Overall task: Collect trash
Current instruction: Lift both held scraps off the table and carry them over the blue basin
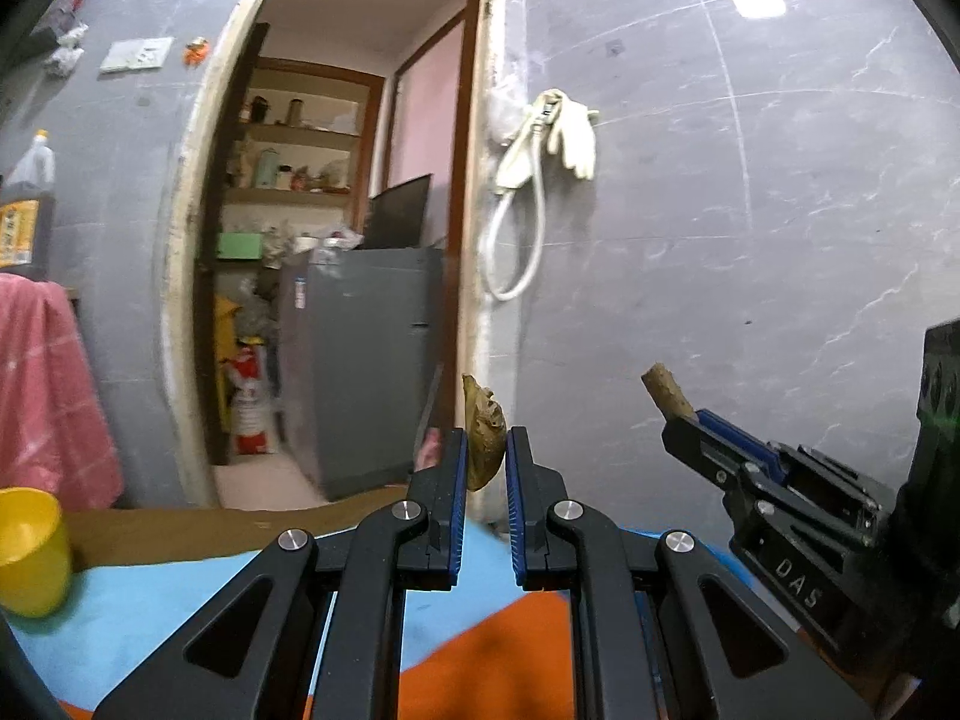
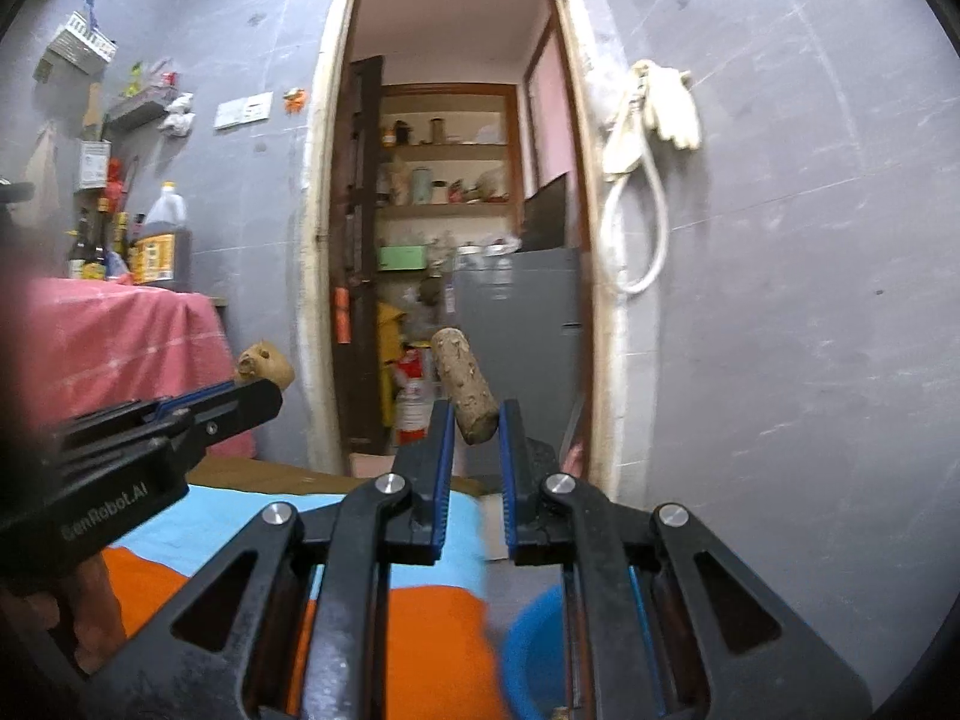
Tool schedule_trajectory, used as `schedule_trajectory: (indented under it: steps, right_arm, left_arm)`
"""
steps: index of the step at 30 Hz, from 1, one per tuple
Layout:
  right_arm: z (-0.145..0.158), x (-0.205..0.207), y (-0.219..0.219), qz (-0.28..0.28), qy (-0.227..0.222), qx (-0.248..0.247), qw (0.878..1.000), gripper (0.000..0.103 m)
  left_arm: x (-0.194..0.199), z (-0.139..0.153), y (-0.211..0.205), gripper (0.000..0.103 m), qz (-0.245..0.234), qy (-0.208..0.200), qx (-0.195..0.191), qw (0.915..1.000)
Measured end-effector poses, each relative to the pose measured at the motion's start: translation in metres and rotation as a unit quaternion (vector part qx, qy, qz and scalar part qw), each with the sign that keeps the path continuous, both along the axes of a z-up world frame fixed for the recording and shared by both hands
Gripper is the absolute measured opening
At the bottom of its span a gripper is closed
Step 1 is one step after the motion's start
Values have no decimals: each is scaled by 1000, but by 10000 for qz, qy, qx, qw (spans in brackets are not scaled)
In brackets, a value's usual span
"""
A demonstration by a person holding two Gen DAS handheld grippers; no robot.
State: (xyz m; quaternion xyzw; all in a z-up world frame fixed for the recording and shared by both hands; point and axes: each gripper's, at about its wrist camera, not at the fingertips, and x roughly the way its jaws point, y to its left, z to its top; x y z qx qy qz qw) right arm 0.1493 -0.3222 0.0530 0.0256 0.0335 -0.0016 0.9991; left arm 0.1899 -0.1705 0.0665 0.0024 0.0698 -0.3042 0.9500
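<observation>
My left gripper (image 1: 486, 450) is shut on a crumpled brown scrap of peel (image 1: 483, 435), held up in the air in front of the doorway. My right gripper (image 2: 474, 423) is shut on a short tan stub of stalk (image 2: 463, 387) that sticks up and away from the pads. In the left wrist view the right gripper (image 1: 681, 420) shows at the right with the stub (image 1: 663, 391) poking out. In the right wrist view the left gripper (image 2: 264, 387) shows at the left with the peel (image 2: 264, 365) at its tip. Both point about level, above the blue and orange table cover (image 1: 180, 594).
A yellow cup (image 1: 30, 552) stands on the cover at the left. A blue bowl (image 2: 531, 654) lies low at the right under my right gripper. A pink cloth (image 2: 120, 354) drapes a stand at the left. Ahead is an open doorway with a grey fridge (image 1: 366, 360); a grey tiled wall (image 1: 750, 210) is at the right.
</observation>
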Motion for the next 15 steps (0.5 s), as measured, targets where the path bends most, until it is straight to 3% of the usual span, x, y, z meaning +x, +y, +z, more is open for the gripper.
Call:
schedule_trajectory:
  steps: [7,15]
  right_arm:
    - [-6,-11,-43,-699,168,91,9974,22]
    - [-30,7,-84,-1031,1086,509,9874,22]
  left_arm:
    - [5,-3,-53,10,-463,311,83,9984]
    - [25,-22,-106,10,-981,1185,446,9871]
